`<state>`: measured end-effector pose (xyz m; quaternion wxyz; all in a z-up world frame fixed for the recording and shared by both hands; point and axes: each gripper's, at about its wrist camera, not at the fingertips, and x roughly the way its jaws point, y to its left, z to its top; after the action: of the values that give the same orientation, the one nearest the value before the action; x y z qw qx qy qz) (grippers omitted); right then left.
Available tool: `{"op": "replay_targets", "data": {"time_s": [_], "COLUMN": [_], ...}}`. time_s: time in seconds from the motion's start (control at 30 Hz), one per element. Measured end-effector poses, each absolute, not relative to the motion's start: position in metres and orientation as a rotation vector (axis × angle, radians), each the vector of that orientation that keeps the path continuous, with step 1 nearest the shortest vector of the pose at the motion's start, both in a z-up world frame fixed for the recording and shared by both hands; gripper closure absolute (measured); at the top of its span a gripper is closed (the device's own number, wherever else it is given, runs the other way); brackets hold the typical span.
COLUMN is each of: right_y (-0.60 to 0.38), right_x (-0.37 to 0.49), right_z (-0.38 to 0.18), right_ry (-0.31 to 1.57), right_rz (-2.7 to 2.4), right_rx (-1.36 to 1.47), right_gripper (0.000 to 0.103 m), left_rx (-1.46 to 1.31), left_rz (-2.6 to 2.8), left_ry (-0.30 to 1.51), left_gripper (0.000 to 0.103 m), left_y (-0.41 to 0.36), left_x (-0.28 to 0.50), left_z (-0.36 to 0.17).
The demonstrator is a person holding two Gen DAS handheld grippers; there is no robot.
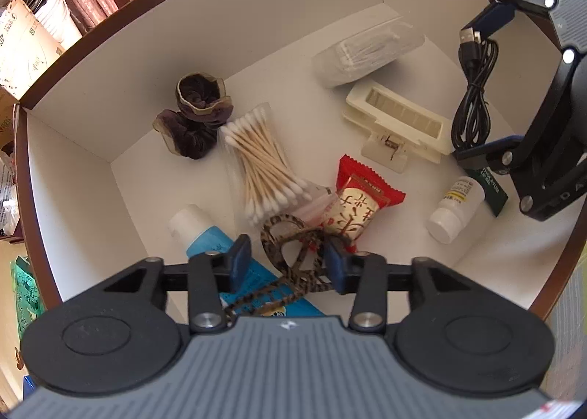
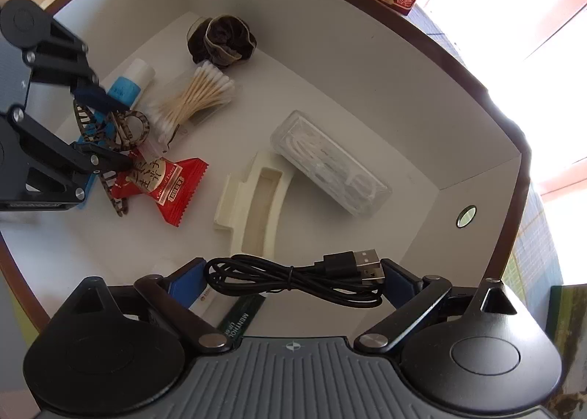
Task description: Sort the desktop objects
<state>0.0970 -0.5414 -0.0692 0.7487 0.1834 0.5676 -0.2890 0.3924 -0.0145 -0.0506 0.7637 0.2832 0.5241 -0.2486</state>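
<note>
Spotted hair clip (image 1: 290,250) down on the floor of the white box (image 1: 73,180), near one corner. Lies partly on top of a blue tube (image 1: 209,239) w/ white cap, other end up against a red snack pack (image 1: 359,206). Sits between the blue pads of the left gripper (image 1: 286,257), which points down over it. Pads spread a bit: one right by the clip, other w/ a gap, so not squeezing it.

Just behind the clip, a bunch of cotton buds (image 1: 260,162) in clear wrap. Past that, a dark brown scrunchie (image 1: 198,114) by the box wall.

Over on the other side, right gripper (image 2: 293,279) pinching a black USB cable (image 2: 293,277), tied in a bundle. Stretches across from pad to pad, plugs at one pad, loop at the other.

Under & near it: small white bottle (image 1: 455,206), dark green pack (image 1: 495,188). In the middle of the box, a big cream hair claw (image 1: 400,121), touching a clear case (image 1: 367,52) w/ white bits inside.
</note>
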Motion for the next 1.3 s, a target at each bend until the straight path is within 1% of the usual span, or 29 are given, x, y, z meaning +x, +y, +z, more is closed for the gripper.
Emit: {"op": "replay_targets", "data": {"time_s": [0.03,0.1,0.3,0.4,0.6,0.73,0.87,1.07,1.2,1.3], "right_y": [-0.541,-0.542,-0.541,-0.536,-0.529,-0.524,-0.518,-0.510,-0.503,-0.497], "right_x": [0.096,0.093,0.084,0.081,0.079,0.074,0.071,0.065,0.061,0.058], "right_z": [-0.070,-0.069,-0.064,-0.061,-0.056,-0.046,-0.039,-0.031,-0.025,-0.020], "right_ry": [1.243,1.237,1.207,1.190,1.162,1.115,1.077,1.038,1.002,0.971], "right_rz": [-0.636,-0.646,-0.696,-0.697,-0.721,-0.745,-0.765,-0.795,-0.820,-0.825], "right_rx": [0.398,0.404,0.407,0.412,0.412,0.422,0.436,0.440,0.449,0.472], "right_gripper": [0.005,0.002,0.002,0.002,0.002,0.002,0.002,0.002,0.002,0.002], "left_rx": [0.621,0.635,0.630,0.626,0.615,0.611,0.593,0.604,0.561,0.536], "left_rz": [-0.530,-0.497,-0.466,-0.455,-0.463,-0.471,-0.472,-0.442,-0.412,-0.392], "left_ry": [1.134,1.130,1.124,1.119,1.113,1.092,1.074,1.016,0.989,0.959], "left_gripper": [0.043,0.026,0.024,0.019,0.018,0.016,0.016,0.016,0.016,0.013], "left_y": [-0.015,-0.016,-0.017,-0.018,-0.022,-0.025,-0.026,-0.025,-0.019,-0.014], "left_x": [0.392,0.393,0.393,0.393,0.386,0.378,0.373,0.365,0.361,0.356], "left_z": [-0.050,-0.049,-0.047,-0.045,-0.042,-0.037,-0.029,-0.016,-0.004,0.005]}}
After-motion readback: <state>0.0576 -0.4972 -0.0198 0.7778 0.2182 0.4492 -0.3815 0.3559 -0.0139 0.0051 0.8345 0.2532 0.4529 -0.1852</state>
